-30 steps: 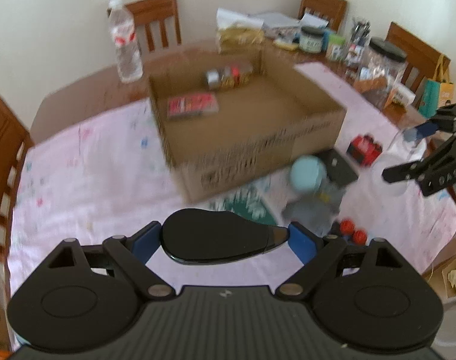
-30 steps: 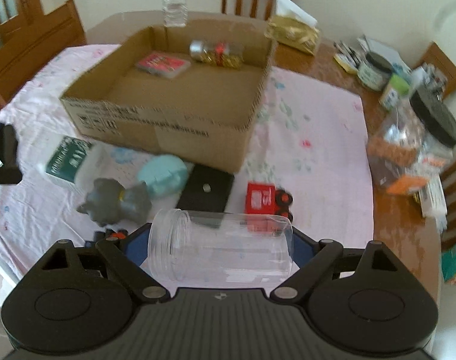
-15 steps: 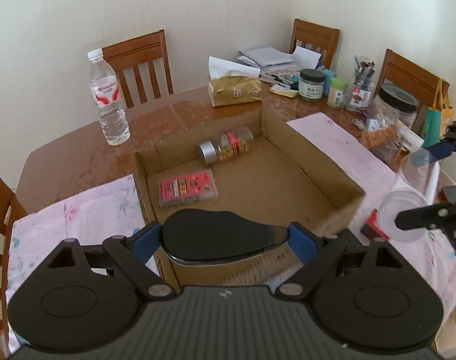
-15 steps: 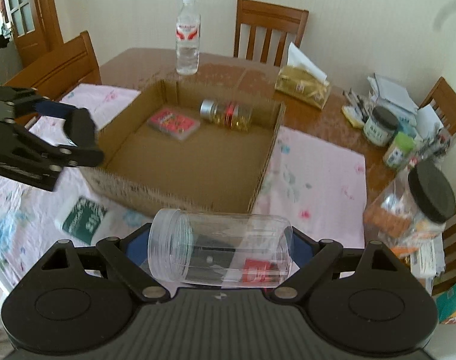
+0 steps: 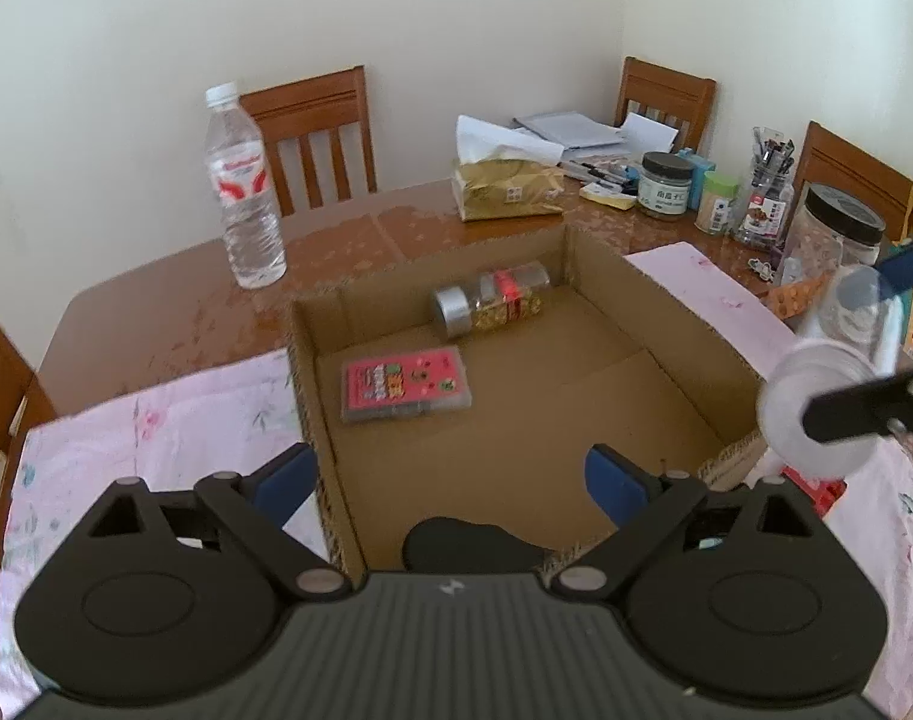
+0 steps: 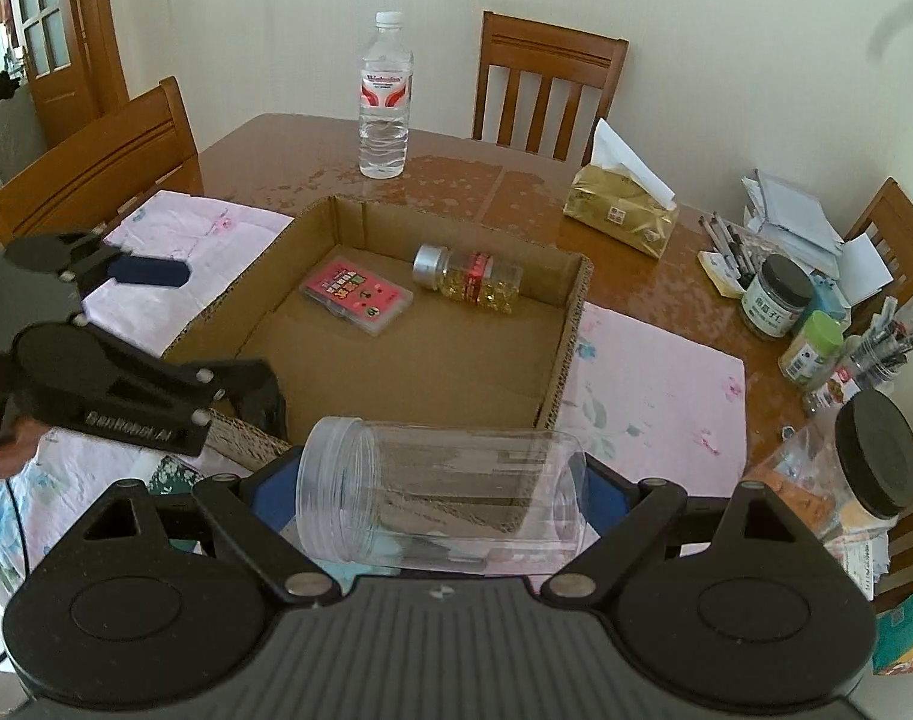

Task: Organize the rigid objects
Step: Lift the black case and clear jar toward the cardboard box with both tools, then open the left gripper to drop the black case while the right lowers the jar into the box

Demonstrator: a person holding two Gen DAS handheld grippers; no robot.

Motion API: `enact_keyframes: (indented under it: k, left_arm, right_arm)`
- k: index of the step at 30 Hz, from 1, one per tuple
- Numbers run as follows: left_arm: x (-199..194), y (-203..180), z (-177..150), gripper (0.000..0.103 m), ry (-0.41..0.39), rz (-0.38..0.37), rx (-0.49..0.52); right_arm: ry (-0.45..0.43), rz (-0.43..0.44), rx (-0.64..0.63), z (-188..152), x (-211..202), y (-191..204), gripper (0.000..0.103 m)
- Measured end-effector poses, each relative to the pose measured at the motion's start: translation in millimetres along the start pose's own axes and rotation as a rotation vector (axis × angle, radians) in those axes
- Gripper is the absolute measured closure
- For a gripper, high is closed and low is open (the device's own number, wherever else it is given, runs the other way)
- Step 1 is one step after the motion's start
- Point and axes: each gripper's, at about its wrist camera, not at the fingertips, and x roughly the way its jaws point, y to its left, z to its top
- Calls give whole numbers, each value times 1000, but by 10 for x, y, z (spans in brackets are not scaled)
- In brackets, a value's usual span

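An open cardboard box holds a red card case and a capsule bottle. My left gripper is open above the box's near-left corner. A black oval object lies in the box just below it. My right gripper is shut on a clear plastic jar, held sideways before the box's near edge. The jar also shows in the left wrist view.
A water bottle, a gold tissue pack, jars and pens stand on the wooden table beyond the box. A black-lidded jar is at the right. Pink cloth covers the near table. Chairs surround it.
My left gripper opened and the black oval object dropped from it into the box. My right gripper moved closer to the box with the jar.
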Motion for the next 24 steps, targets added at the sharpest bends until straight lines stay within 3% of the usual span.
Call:
enact_keyframes:
  k: [7,16,21,24]
  left_arm:
    - [-283,155,-229,3,-7,-5,-95]
    - [-518,277,-428,3,-40,96,-66]
    - [-550,391,-532,3,-23,109,-98]
    - [-544,439,-593,3,-10,119,-114]
  right_arm:
    - [6,-6,-5,189,169,82,9]
    - [24,-20,19,617,590,47,9]
    - [21,-47,25,859,820,30,9]
    - [5,-70,50,954,910,9,0]
